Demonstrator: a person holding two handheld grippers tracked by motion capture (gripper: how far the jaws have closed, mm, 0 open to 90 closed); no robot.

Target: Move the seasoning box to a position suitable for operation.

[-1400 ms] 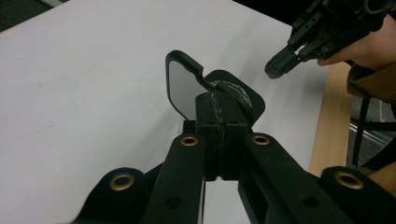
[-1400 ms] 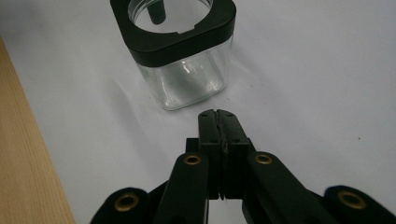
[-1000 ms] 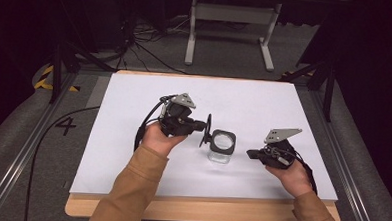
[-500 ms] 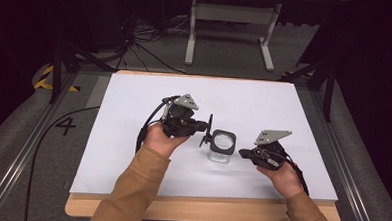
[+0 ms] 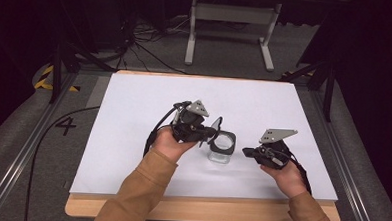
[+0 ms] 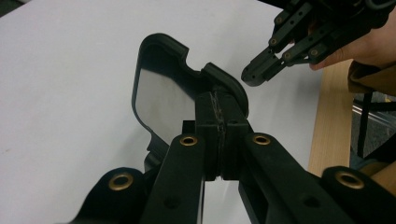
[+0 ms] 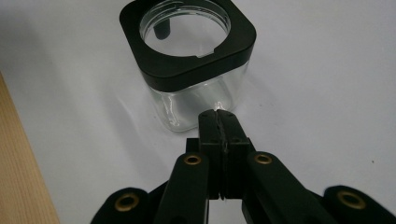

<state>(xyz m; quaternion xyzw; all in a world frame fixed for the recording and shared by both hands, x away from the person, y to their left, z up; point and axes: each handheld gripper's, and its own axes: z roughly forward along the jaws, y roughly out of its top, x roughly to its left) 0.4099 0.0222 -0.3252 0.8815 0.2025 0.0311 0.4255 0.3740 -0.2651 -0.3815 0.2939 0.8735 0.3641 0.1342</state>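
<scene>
From the high view, a clear square glass jar with a black square collar (image 5: pixel 221 146) stands on the white sheet covering the wooden table (image 5: pixel 132 153), between the two hands. The left gripper (image 5: pixel 210 132) sits just left of the jar, holding a flat black lid (image 5: pixel 216 126) on edge above the jar's near-left rim. The right gripper (image 5: pixel 248 153) rests to the jar's right, its tips pointing at it from close by.

In the left gripper view, the two black jaws are pressed tight on the edge of the flat black lid (image 6: pixel 168 93), whose glossy inner face reflects light. The right gripper (image 6: pixel 257 74) shows at upper right, tips together, near the lid.

In the right gripper view, the jaws are fully closed with nothing between them, their tips just beside the jar's glass wall; whether they touch is unclear. The jar (image 7: pixel 191 56) stands open-mouthed.
</scene>
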